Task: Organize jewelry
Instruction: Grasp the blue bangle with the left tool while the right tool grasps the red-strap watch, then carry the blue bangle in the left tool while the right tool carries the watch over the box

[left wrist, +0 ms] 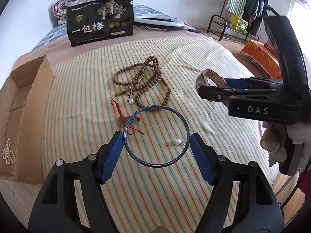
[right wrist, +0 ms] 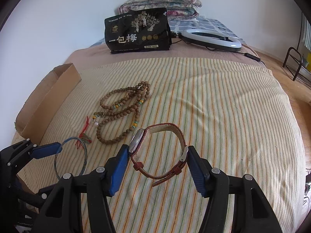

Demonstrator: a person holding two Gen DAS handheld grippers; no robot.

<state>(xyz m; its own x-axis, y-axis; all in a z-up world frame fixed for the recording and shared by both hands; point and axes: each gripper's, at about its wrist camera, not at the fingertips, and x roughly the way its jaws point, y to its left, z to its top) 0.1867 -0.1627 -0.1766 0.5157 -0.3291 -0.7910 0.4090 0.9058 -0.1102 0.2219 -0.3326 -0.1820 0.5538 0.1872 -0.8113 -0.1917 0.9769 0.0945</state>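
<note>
Left gripper [left wrist: 157, 147] clamps bangle [left wrist: 134, 153]; right gripper [right wrist: 158, 160] clamps watch [right wrist: 137, 140]

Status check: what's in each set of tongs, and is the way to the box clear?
Left tongs shut on blue bangle. Right tongs shut on red-strap watch. Cardboard box open, off to the left; nothing visibly blocking. Wooden beads on bed.

blue bangle [left wrist: 156, 136], red woven watch [right wrist: 161, 155], brown beads [left wrist: 141, 79], yellow-striped blanket [left wrist: 194, 58], black pouch [left wrist: 101, 21].
</note>
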